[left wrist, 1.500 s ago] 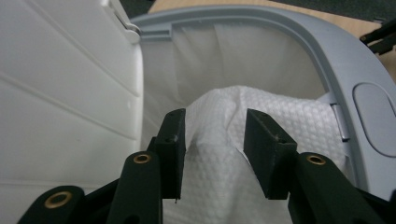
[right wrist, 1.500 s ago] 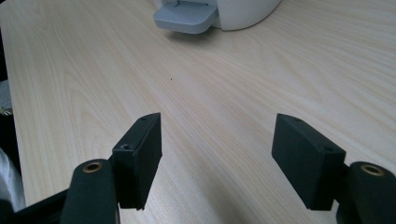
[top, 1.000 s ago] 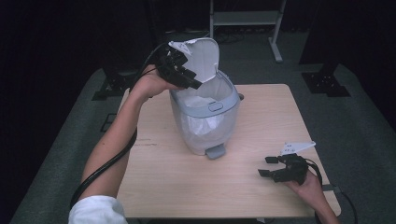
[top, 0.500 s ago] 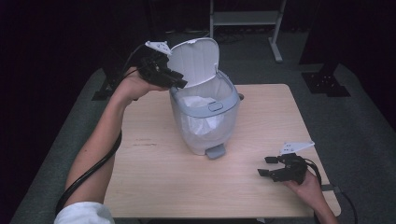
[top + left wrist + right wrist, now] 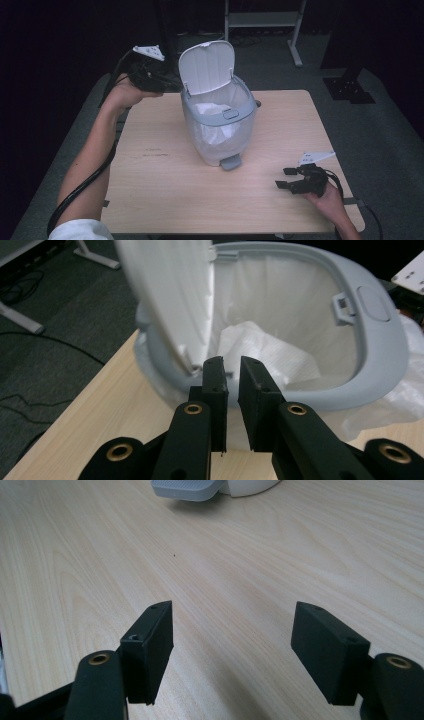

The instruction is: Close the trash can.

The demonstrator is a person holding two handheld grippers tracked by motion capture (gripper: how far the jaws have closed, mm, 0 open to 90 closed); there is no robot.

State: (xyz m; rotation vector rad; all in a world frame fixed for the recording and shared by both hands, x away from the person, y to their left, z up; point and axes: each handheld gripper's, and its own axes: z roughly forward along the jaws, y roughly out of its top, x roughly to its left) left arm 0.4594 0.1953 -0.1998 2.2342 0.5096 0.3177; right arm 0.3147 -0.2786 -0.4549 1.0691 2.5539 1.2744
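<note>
A: High view first: the pedal bin (image 5: 220, 125) stands mid-table with its lid (image 5: 206, 66) tipped up and open, and the left gripper (image 5: 167, 84) hangs just beside the lid's left edge.

B: Left gripper view has those jaws nearly together, having just been closing, with nothing between them. The white liner (image 5: 260, 347) sags inside the grey rim (image 5: 380, 365).

A: And the right gripper (image 5: 286, 178) rests near the table's front right corner, jaws wide apart over bare wood, well clear of the foot pedal (image 5: 230, 162).

B: Handling-wise, it looks like thin, light plastic. The lid probably swings freely on its hinge, so a push on its top edge should do. The liner is soft and slippery; pinch it at the rim.
</note>
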